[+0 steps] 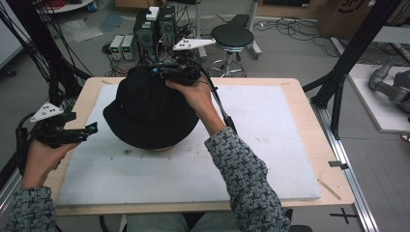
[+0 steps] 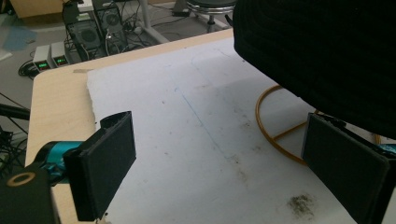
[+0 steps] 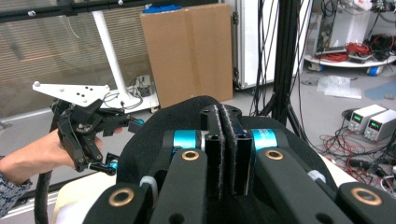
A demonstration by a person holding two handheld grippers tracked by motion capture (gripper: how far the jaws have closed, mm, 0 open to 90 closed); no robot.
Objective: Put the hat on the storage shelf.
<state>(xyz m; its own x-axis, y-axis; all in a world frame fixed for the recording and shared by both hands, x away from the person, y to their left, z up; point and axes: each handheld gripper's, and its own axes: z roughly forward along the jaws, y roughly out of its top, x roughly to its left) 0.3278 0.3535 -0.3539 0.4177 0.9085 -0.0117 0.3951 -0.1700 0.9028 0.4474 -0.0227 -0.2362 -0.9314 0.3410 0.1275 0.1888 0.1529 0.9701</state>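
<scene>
Sleeved arms reach in from the near edge, working a black hat point(image 1: 147, 113).
Right gripper point(image 1: 159, 71) pinches its far crown, jaws closed; left gripper point(image 1: 94, 128) waits open beside its left brim, holding nothing.

No word, brand or number can be read anywhere. The two small grey power boxes point(image 3: 371, 122) on the floor beyond the surface carry lit green displays, but their digits are too small and blurred to make out.
</scene>
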